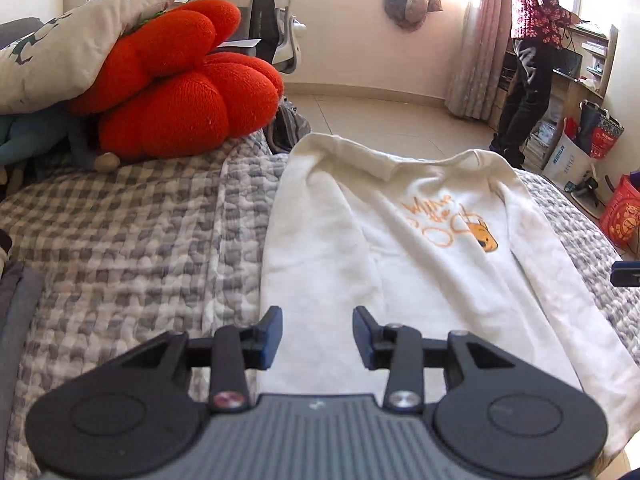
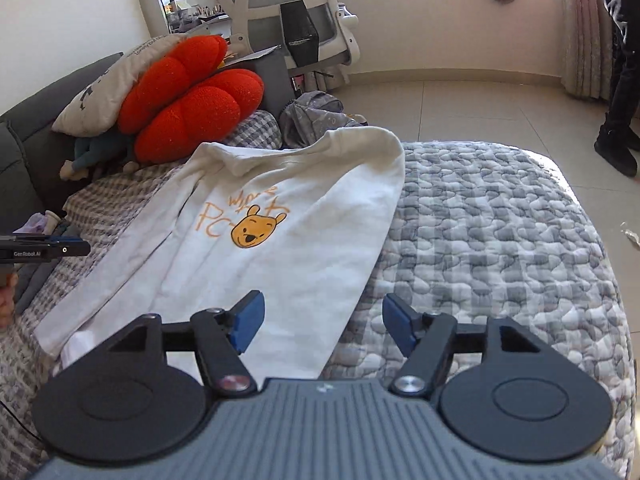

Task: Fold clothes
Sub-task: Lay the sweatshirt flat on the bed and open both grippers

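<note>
Sweatshirt [image 1: 400,264], cream with an orange bear print and lettering, lies flat on the grey checked quilt [image 1: 120,240], both sleeves folded in along the body. My left gripper [image 1: 317,338] hovers over its near hem with jaws spread wide, holding nothing. My right gripper [image 2: 323,326] gapes wide too, straddling the sweatshirt's right edge. Only the right view shows the whole bear face [image 2: 256,230]; only the left shows 1 person [image 1: 536,52] standing by the window.
</note>
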`<state>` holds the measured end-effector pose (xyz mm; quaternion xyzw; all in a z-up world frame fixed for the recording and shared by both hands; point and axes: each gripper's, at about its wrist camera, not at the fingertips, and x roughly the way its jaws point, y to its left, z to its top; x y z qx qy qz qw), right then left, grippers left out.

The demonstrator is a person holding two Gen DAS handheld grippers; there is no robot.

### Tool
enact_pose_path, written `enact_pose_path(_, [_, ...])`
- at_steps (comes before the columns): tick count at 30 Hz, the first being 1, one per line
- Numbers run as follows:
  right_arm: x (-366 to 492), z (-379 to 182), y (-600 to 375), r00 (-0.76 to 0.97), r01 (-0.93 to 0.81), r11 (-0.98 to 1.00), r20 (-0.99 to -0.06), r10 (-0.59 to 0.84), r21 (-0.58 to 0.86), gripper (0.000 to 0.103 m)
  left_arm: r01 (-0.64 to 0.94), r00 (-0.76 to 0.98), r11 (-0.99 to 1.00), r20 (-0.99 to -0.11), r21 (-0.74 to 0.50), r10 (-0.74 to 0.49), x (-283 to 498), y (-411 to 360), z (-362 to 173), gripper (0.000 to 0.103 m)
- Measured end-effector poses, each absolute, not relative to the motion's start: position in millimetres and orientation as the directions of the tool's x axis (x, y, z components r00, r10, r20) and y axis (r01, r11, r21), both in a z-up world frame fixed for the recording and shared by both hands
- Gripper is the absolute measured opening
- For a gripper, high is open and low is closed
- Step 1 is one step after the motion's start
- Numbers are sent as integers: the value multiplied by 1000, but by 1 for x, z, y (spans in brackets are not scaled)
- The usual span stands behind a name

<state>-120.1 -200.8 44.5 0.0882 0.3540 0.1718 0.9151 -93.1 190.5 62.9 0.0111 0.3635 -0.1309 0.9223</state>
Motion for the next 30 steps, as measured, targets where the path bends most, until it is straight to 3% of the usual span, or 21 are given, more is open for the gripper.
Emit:
enact_pose_path(2, [-141,38,-197,663,-269,906,-620,420,326,69,218,701,975,-690,-32,-180,-115,194,50,53])
enact_pose_path(5, [-155,31,-183,630,-307,890,-629,456,337,69,153,699,988,-705,-14,-118,-124,204,34,55])
enact_pose_path(6, [-156,31,-176,621,-322,888,-634,460,328,65,139,697,989,-705,-45,-130,-123,208,32,55])
enact_pose_path(7, [-156,30,-170,617,-332,889,-641,457,315,46,131,699,989,-701,-70,-143,-122,212,30,55])
enact_pose_path(8, [-154,29,-163,618,-325,900,-656,434,290,33,125,701,988,-697,-89,-151,-121,214,29,51])
enact_pose_path(9, [-151,28,-157,620,-316,912,-671,407,262,13,118,704,987,-693,-107,-159,-119,217,28,27])
enact_pose_path(10, [-150,29,-156,629,-317,919,-673,390,236,10,116,703,985,-690,-125,-171,-119,218,29,14])
enact_pose_path(13, [-149,38,-158,667,-312,937,-665,336,160,5,125,713,985,-680,-118,-172,-125,218,40,7])
enact_pose_path(20, [-131,91,-216,793,-146,989,-600,104,-22,5,23,800,1000,-600,-14,-27,-104,266,99,3])
enact_pose_path(22, [-118,99,-235,823,-45,995,-568,-13,-88,5,-47,810,998,-585,29,55,-86,281,111,3])
enact_pose_path(24, [-104,103,-251,841,72,988,-525,-134,-136,5,-166,811,976,-543,141,216,-59,293,116,4])
enact_pose_path(26, [-93,94,-265,840,190,976,-495,-220,-110,18,-230,776,956,-559,179,292,-44,298,113,8])
enact_pose_path(28, [-90,78,-264,820,165,982,-541,-187,-89,22,-246,758,952,-575,185,307,-43,297,109,13])
enact_pose_path(29, [-93,70,-260,809,127,989,-569,-148,-77,29,-219,772,961,-573,168,276,-53,293,107,24])
enact_pose_path(30, [-101,62,-255,810,82,995,-578,-105,-65,54,-192,780,970,-578,148,242,-66,289,102,42])
